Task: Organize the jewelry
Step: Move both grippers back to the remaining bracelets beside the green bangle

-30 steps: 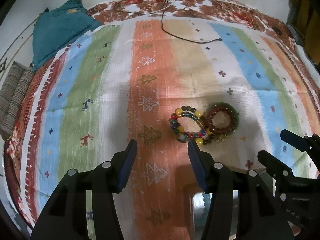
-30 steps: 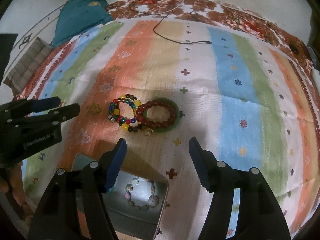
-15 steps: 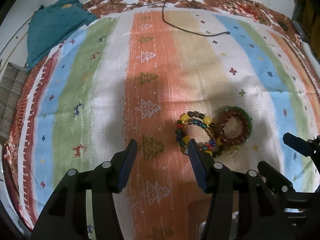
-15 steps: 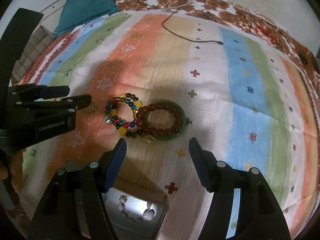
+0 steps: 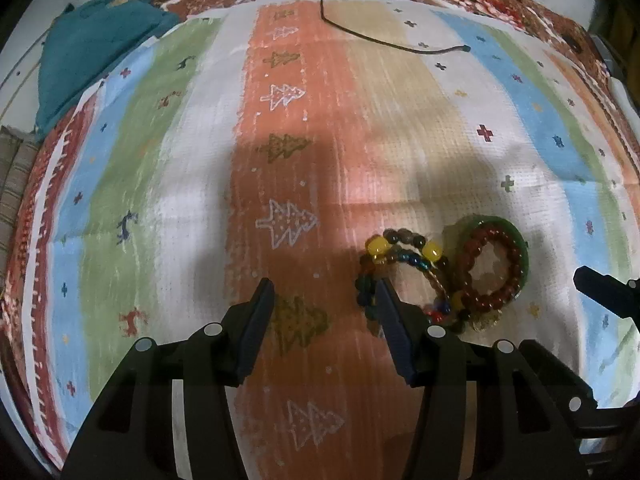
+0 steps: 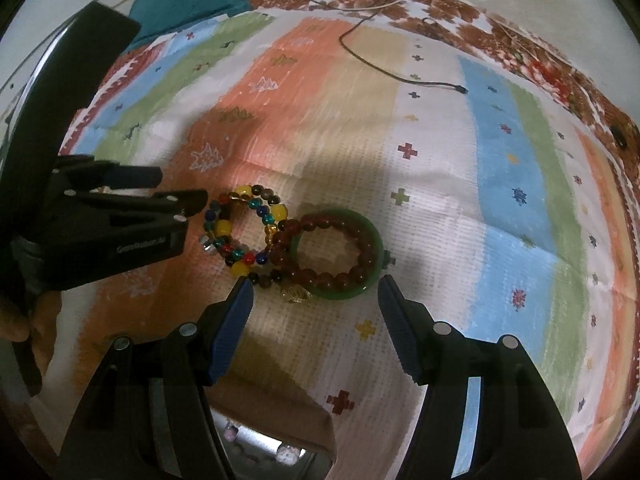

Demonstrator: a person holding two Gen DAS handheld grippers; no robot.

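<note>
A multicoloured bead bracelet [image 6: 240,232] [image 5: 394,258] lies on the striped cloth, overlapping a dark red bead bracelet [image 6: 324,248] [image 5: 488,270] that rests on a green bangle [image 6: 340,292] [image 5: 520,248]. A small gold piece [image 6: 295,293] sits at their near edge. My left gripper [image 5: 324,292] is open with nothing between its fingers; its right finger [image 5: 394,328] is at the coloured bracelet's left side. My right gripper [image 6: 312,286] is open just in front of the bracelets, also holding nothing. In the right wrist view the left gripper [image 6: 176,186] shows side-on beside the coloured beads.
A metal box [image 6: 260,446] holding a pale bead bracelet sits at the near edge under my right gripper. A black cable [image 5: 384,40] lies on the far part of the cloth. A teal cloth [image 5: 92,48] is bunched at the far left.
Both grippers have come down and closer to the bracelets, which now look larger. The left gripper's right finger has reached the coloured bracelet. Neither gripper's opening has changed.
</note>
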